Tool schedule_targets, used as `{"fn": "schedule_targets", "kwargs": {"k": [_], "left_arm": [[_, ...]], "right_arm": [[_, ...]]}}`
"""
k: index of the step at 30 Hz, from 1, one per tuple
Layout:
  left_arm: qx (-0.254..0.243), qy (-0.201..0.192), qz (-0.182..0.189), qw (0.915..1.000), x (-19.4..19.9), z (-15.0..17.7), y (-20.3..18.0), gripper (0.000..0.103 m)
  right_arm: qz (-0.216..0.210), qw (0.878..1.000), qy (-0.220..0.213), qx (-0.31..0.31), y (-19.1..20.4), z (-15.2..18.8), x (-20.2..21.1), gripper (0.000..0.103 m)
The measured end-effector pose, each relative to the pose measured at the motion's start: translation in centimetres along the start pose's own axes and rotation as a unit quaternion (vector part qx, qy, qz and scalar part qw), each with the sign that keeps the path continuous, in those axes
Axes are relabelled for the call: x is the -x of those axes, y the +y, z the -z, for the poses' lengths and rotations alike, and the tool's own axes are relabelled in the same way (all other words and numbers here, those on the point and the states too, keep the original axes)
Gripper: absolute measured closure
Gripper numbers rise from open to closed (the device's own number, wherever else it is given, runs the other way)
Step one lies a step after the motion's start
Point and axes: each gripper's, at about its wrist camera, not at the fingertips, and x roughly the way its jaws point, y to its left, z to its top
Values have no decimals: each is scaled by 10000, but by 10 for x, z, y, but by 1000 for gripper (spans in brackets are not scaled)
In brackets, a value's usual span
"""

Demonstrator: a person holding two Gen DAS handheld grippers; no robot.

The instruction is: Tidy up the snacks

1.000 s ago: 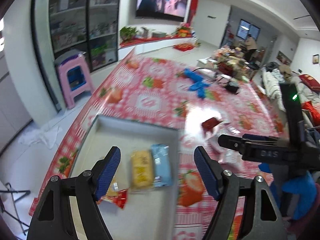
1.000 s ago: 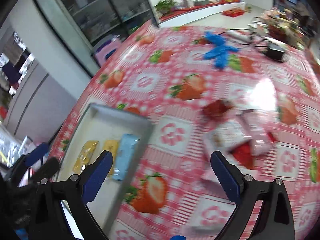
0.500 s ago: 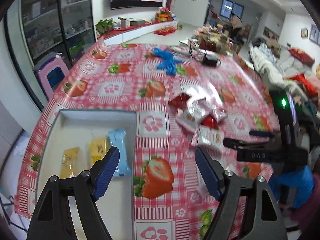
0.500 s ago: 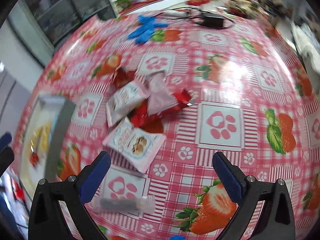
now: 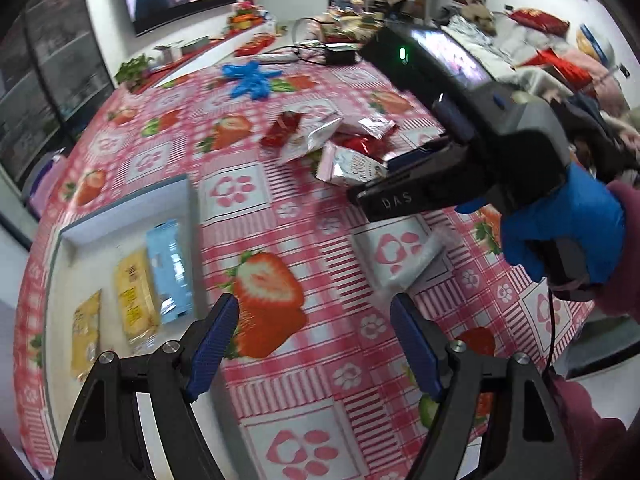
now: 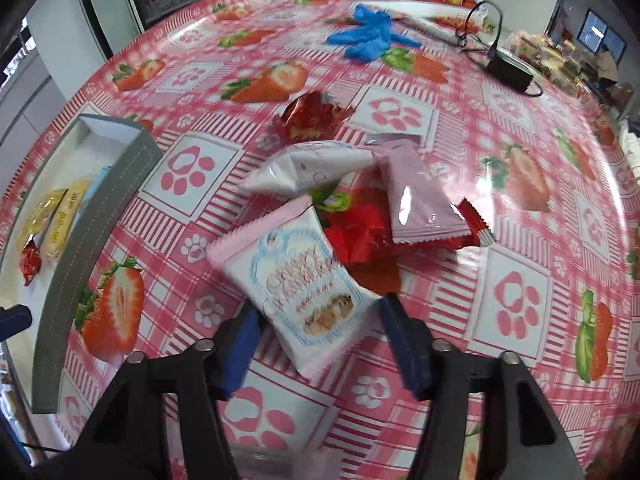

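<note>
Between the right tongs [image 6: 324, 344], spread apart, lies the white-and-pink cookie packet [image 6: 298, 284] on the strawberry-print tabletop [image 6: 520, 216], long axis slanting forward-left; left tongs [image 5: 314, 350], also apart, are farther off.

One tray [image 6: 94, 216] sits left of the right tongs [image 6: 320, 344]. In it lie four snacks: one blue packet [image 5: 168, 272], two yellow packets [image 5: 134, 296] and one small red sweet [image 6: 30, 262]. Ahead of those tongs a heap holds about five packets: two white [image 6: 296, 272], one pink [image 6: 416, 196], two red [image 6: 312, 118]. Beyond it lies one bunch of blue gloves [image 6: 368, 38].
</note>
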Motion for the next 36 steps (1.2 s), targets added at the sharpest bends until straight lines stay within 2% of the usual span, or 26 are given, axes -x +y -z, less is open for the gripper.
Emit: {"fn": "schedule_targets", "kwargs": {"k": [3,8,11,14,16,17,18,19,22,27,31,36], "left_arm": [[-161,40,-19,9999,-14,-4,-14,22],[-615,60,-34,9981,-40,-11,-52,22],[-865,116,-327,9957,-58,-12,-70,22],[-612,-59,-584,9964,-64,-17,-69,19],[-217,-57,-857,9961,-68,-23,-56,18],[86,-38,-920,9957,-71,-26,-45,18],[360,20,-856,9957,-72,-28,-35,18],[610,101,-719,9955,-74,-29,-24,18],[950,163,-574,9937,-73,-25,-8,17],[1061,126,-684,9919,-69,-19,1,11],[1288,151,-642,9895,-76,-18,5,5],[1320,58,-671,9890,-77,-16,6,1]], "right_arm": [[-163,9997,-34,-199,-11,8,8,62],[-16,9975,10,-703,-44,38,27,63],[159,9949,67,-993,-68,61,39,63],[287,9904,187,-1337,-93,88,49,63],[253,9892,201,-1431,-104,103,55,58],[247,9889,180,-1455,-107,107,58,44],[293,9881,163,-1503,-109,108,60,22],[376,9869,106,-1565,-110,107,63,16],[236,9858,-103,-1662,-105,92,65,15],[94,9788,-283,-2026,-89,42,49,15],[380,9816,-206,-1858,-75,8,23,15],[462,9868,-145,-1544,-71,10,10,6]]}}
